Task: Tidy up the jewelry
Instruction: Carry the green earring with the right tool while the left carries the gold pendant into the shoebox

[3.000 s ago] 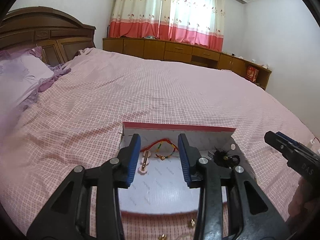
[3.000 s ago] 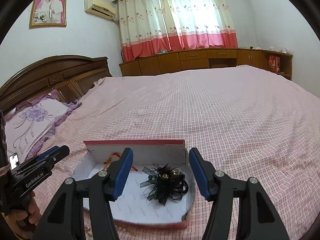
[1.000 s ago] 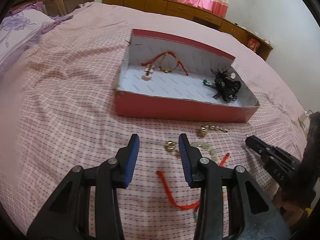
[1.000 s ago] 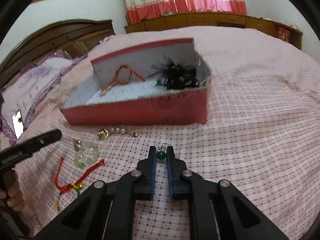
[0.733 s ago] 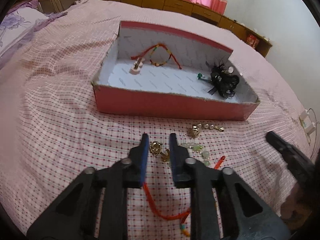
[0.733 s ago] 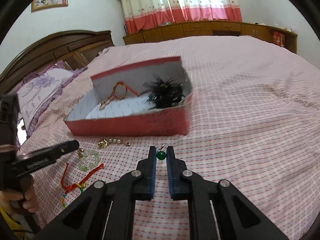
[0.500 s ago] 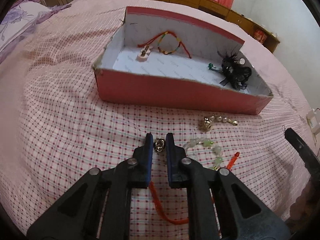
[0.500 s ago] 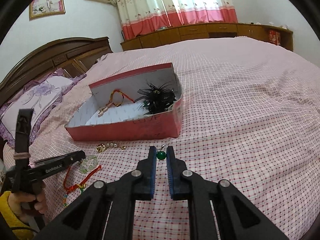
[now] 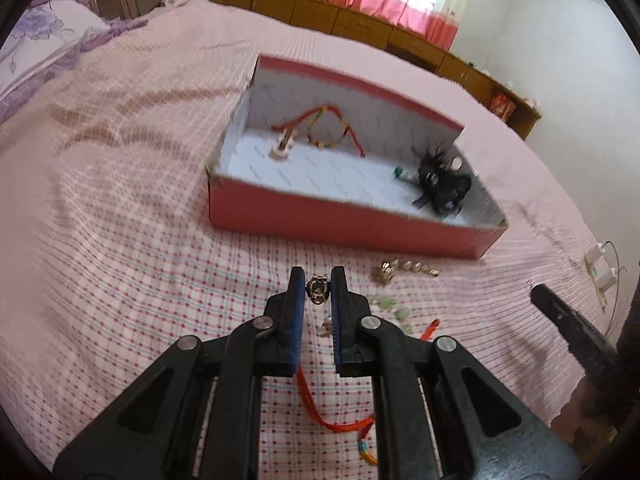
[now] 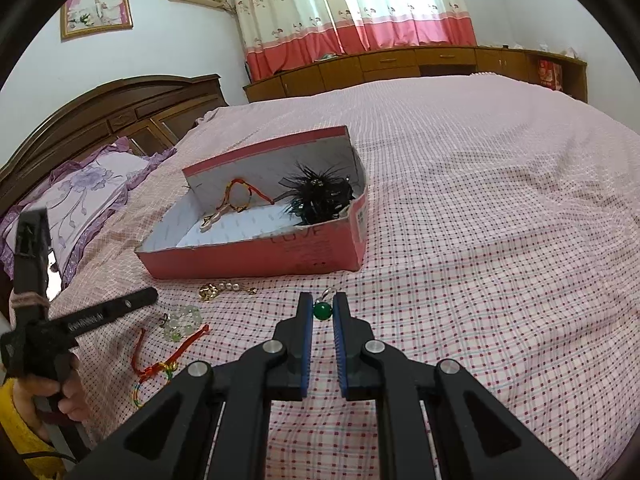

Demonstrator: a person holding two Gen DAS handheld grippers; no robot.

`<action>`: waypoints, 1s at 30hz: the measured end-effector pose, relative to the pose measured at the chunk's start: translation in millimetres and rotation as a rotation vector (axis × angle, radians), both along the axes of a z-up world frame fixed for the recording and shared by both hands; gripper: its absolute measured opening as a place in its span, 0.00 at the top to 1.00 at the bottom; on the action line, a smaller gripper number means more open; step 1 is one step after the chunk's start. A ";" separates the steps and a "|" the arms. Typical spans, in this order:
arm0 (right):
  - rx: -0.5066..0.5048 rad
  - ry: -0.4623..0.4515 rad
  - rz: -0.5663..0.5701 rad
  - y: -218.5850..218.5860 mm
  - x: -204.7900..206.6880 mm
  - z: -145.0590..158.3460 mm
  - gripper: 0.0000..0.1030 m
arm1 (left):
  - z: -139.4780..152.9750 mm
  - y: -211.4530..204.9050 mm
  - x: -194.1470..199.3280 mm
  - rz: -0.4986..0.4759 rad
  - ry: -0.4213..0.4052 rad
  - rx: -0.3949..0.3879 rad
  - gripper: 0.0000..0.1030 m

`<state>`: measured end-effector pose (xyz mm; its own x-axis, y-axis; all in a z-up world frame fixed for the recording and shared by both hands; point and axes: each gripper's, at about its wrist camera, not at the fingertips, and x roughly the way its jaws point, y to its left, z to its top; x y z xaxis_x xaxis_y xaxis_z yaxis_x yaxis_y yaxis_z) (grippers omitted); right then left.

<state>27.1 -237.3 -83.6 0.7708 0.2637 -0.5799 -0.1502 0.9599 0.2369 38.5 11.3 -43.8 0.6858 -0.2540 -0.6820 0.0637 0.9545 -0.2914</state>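
1. Gold ring (image 9: 318,289) sits pinched between the blue pads of the left gripper (image 9: 318,290), lifted clear of the bedspread (image 9: 120,280); a sec ago those pads were wide apart over the loose pieces, so the pick looks done and the carry to the box comes next.
2. Right gripper (image 10: 322,311) stays clamped on a green bead pendant (image 10: 322,311), silver loop poking out above the tips; unchanged over the last sec, apparently waiting its turn.
3. Red box (image 10: 280,256) lies open just beyond both tools, w/ a red cord bracelet (image 9: 330,128), a small pale clip (image 9: 283,145) and a black feather hairpiece (image 10: 320,196) already inside.
4. Left on the bedspread near the box front: pearl-and-gold brooch (image 10: 218,290), pale green bead bracelet (image 10: 182,322), red knotted cord (image 10: 160,364). Task approx. half done, by this count.
5. Hard to read: left wrist view is motion-blurred, so the ring's detail is unclear. Red cord partly hidden under left gripper. What the small glint below the ring is, can't tell.
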 end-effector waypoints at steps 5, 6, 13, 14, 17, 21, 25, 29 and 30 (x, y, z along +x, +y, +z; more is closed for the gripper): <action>0.003 -0.027 -0.005 1.2 -4.4 8.3 0.89 | 19.8 2.0 -8.1 0.003 -0.058 -0.005 0.96; 0.005 -0.032 -0.008 1.1 -5.0 9.7 0.89 | 22.2 1.9 -8.3 -0.001 -0.066 -0.008 0.96; 0.011 -0.059 -0.013 1.9 -7.4 23.4 0.89 | 41.9 2.5 -12.7 -0.003 -0.127 -0.009 0.96; 0.010 -0.062 -0.011 2.9 -7.5 25.5 0.89 | 43.4 1.9 -12.3 -0.005 -0.133 -0.003 0.96; 0.000 -0.073 -0.003 7.2 -8.3 31.3 0.89 | 49.4 1.7 -12.4 -0.005 -0.157 0.012 0.96; -0.003 -0.090 0.009 14.4 -5.3 41.1 0.89 | 56.6 3.7 -10.1 0.002 -0.184 0.018 0.96; 0.001 -0.106 0.009 20.3 1.5 49.2 0.89 | 63.0 4.6 -5.8 0.005 -0.216 0.027 0.96; 0.004 -0.136 -0.004 27.0 11.7 54.7 0.89 | 66.1 4.1 1.3 0.010 -0.247 0.051 0.96; 0.008 -0.142 -0.009 29.2 16.1 55.8 0.89 | 66.4 3.4 3.3 0.011 -0.254 0.059 0.96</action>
<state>43.2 -208.1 -27.8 0.8474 0.2603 -0.4628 -0.1738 0.9596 0.2215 41.7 14.8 22.6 0.8396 -0.2108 -0.5007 0.1177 0.9703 -0.2113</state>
